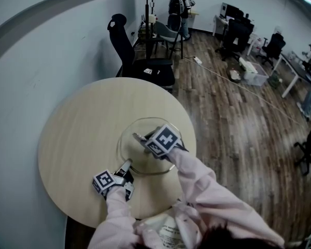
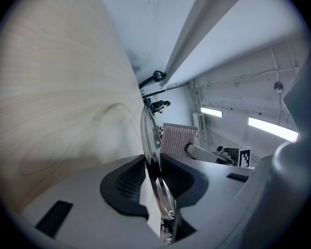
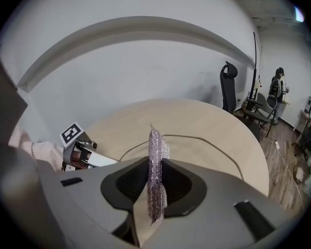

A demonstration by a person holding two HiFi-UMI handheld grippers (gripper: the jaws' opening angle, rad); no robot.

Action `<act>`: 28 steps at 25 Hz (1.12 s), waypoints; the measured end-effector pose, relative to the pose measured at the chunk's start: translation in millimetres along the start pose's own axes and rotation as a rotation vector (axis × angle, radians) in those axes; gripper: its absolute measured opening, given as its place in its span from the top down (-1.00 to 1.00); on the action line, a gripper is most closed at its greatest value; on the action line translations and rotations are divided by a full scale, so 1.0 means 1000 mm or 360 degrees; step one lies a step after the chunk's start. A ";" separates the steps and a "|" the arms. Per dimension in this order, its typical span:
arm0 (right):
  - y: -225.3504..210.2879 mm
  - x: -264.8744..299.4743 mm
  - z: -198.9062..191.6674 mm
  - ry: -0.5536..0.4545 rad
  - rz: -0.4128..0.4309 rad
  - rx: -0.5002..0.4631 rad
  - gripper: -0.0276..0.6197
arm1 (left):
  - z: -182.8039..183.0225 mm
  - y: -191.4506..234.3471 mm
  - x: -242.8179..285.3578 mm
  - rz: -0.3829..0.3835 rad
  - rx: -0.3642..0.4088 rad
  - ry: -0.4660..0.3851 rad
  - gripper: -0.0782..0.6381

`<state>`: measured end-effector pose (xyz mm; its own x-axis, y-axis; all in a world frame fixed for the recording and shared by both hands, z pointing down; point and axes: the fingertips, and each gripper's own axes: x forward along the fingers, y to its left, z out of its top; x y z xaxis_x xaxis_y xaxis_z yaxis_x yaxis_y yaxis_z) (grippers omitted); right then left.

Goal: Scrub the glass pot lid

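Observation:
The glass pot lid point(image 1: 128, 139) lies on the round wooden table point(image 1: 78, 134). My left gripper point(image 1: 126, 168) is shut on its near rim; in the left gripper view point(image 2: 154, 179) the lid point(image 2: 148, 131) stands edge-on between the two dark pads. My right gripper point(image 1: 141, 138) hovers over the lid's middle, shut on a silvery mesh scrub pad point(image 3: 156, 144) that sticks up between its jaws point(image 3: 155, 184). The pad point(image 2: 179, 139) also shows beyond the lid in the left gripper view. The lid's rim point(image 3: 207, 141) curves across the table ahead of the right gripper. Whether the pad touches the glass is hidden.
A black office chair point(image 1: 130, 53) stands just behind the table. Past it lie a wood floor, a cable, a storage box point(image 1: 253, 72), desks with more chairs, and a person point(image 1: 178, 9) standing far back. A pale wall runs along the left.

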<state>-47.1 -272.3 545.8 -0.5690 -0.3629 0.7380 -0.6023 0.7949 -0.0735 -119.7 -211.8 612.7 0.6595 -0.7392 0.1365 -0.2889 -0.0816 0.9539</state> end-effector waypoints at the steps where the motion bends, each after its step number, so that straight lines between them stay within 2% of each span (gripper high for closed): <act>1: -0.005 -0.002 0.001 -0.0005 -0.0012 0.0014 0.65 | 0.001 0.000 0.000 0.0001 -0.0002 0.0000 0.54; 6: -0.033 -0.009 0.005 0.0004 -0.0069 0.0053 0.65 | 0.002 0.000 -0.001 0.0004 -0.0003 -0.0005 0.54; 10: -0.060 -0.017 0.003 0.0029 -0.0177 0.0047 0.65 | 0.001 0.001 -0.001 -0.0001 -0.0002 -0.0005 0.54; 16: -0.097 -0.034 -0.007 0.0196 -0.0413 -0.0170 0.65 | 0.002 0.001 0.001 0.0002 0.0003 -0.0014 0.54; 20: -0.082 -0.035 -0.021 0.0284 -0.0320 -0.0104 0.65 | 0.001 0.002 0.001 0.0000 0.0004 -0.0014 0.54; 23: -0.085 -0.035 -0.027 0.0350 -0.0372 -0.0137 0.65 | 0.002 0.001 0.000 0.0000 -0.0001 -0.0015 0.54; 26: -0.097 -0.041 -0.029 0.0432 -0.0528 -0.0262 0.65 | 0.003 0.000 -0.001 0.0000 -0.0003 -0.0016 0.54; 28: -0.099 -0.039 -0.028 0.0450 -0.0576 -0.0334 0.65 | 0.005 0.001 -0.001 -0.0001 -0.0003 -0.0015 0.54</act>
<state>50.0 -323.4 542.8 -0.1528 -0.5104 0.8462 -0.5909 0.7336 0.3358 -124.2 -213.9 612.7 0.6530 -0.7455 0.1331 -0.2872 -0.0812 0.9544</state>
